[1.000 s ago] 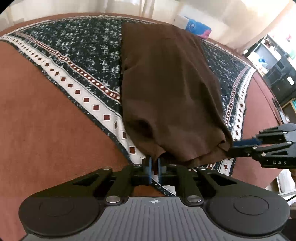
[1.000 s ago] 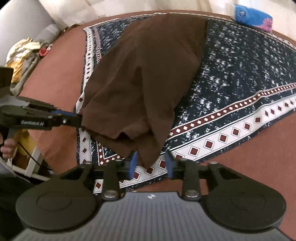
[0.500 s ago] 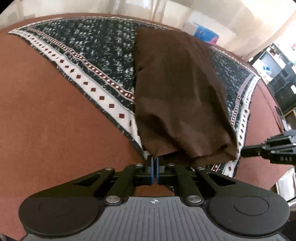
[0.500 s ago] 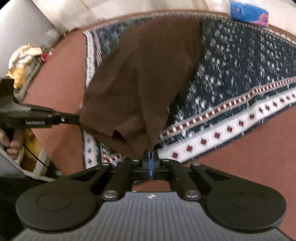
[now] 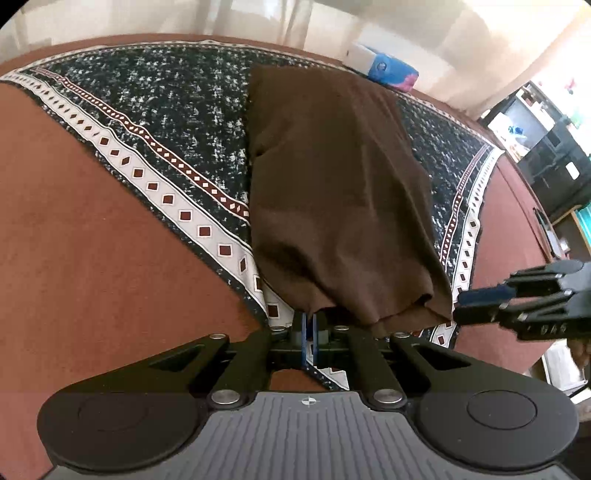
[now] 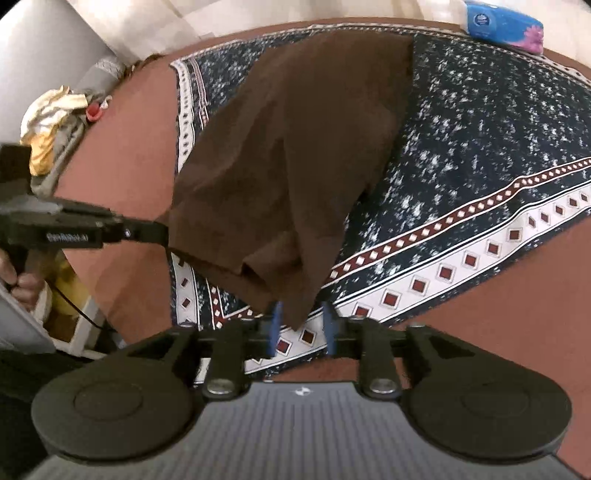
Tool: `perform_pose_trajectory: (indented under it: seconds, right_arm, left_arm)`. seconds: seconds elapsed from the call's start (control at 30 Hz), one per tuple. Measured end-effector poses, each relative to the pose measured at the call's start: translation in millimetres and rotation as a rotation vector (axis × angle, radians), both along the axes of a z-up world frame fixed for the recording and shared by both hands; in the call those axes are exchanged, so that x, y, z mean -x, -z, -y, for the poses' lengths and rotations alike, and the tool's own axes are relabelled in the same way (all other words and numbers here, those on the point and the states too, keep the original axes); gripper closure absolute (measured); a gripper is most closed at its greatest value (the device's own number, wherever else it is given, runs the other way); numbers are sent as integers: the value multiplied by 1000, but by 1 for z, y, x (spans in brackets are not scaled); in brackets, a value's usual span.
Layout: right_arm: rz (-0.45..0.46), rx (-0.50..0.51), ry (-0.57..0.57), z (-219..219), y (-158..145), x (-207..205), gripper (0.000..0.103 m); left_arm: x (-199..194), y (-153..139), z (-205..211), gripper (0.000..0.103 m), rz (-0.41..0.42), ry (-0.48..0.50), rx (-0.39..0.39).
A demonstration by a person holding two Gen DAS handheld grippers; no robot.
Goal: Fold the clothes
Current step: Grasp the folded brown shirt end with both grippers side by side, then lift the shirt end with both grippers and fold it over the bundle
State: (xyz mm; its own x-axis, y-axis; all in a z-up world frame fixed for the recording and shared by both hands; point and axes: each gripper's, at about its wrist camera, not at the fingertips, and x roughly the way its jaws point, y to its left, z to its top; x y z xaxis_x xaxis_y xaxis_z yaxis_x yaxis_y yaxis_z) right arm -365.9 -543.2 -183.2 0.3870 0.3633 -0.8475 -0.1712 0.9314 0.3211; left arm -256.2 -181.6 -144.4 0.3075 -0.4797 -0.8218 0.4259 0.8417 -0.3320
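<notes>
- Brown garment [image 5: 332, 192] is lying lengthwise on patterned dark blue cloth [image 5: 159, 110] w/ white diamond border, near end is lifting off the cloth.
- Cloth is covering a rust-brown surface [image 5: 92, 277], prob a bed or table, can't tell which.
- Left gripper [image 5: 308, 326] is sitting at garment's near-left corner, blue pads nearly together w/ a thin slit; fabric edge is dropping right at the tips, can't tell if it's actually pinched.
- In right wrist view the left gripper's tip is touching garment's left edge, a hand [image 6: 22, 284] is holding its handle.
- Right gripper [image 6: 301, 325] is released, jaws standing wide apart; garment's near corner is hanging down between the pads, touching neither clearly.
- In left wrist view the right gripper is hovering just beside garment's right corner.
- Blue tissue pack [image 6: 502, 24] is sitting at far edge, beyond garment.
- Yellowish clothes pile [image 6: 51, 122] is lying off to the left.
</notes>
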Motion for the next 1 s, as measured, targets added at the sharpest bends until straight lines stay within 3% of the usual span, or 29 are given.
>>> perform_pose_trajectory:
  seconds: [0.23,0.3,0.33,0.4,0.43,0.5,0.53,0.57,0.63,0.8,1.0]
  right_arm:
    - [19,63,-14,-16,7,-2,75]
    - [2,36,-1,-13,8,-4,100]
    - [-12,13,14,-9,7,-5,100]
    - [-16,-9,26,-5,5,-6,100]
    - [-18,-20,25,-4,5,-7,100]
    - [-22,-40,25,-1,3,-7,100]
    - [-29,-50,27,0,3,-6,100]
    - [-38,-55,25,2,4,-7,100]
    - [-56,-66,23,5,6,-8,100]
    - [-47,-246,93,31,-20,-10,100]
    - [108,-357,123,60,-76,-57,100]
  left_arm:
    - [-3,2,0,103,-13,4,10]
    - [-3,2,1,99,-15,9,11]
    - [-3,2,1,95,-16,11,11]
    - [-3,1,2,80,-5,13,6]
    - [-3,1,3,79,1,12,3]
    - [-5,5,5,79,-4,12,-6]
    - [-7,7,5,97,-11,11,-6]
    - [-8,8,5,103,-18,10,-6]
    - [-11,5,1,103,-30,-12,15]
    - [-29,-33,-18,103,-2,-125,151]
    - [-91,-86,5,103,142,-138,273]
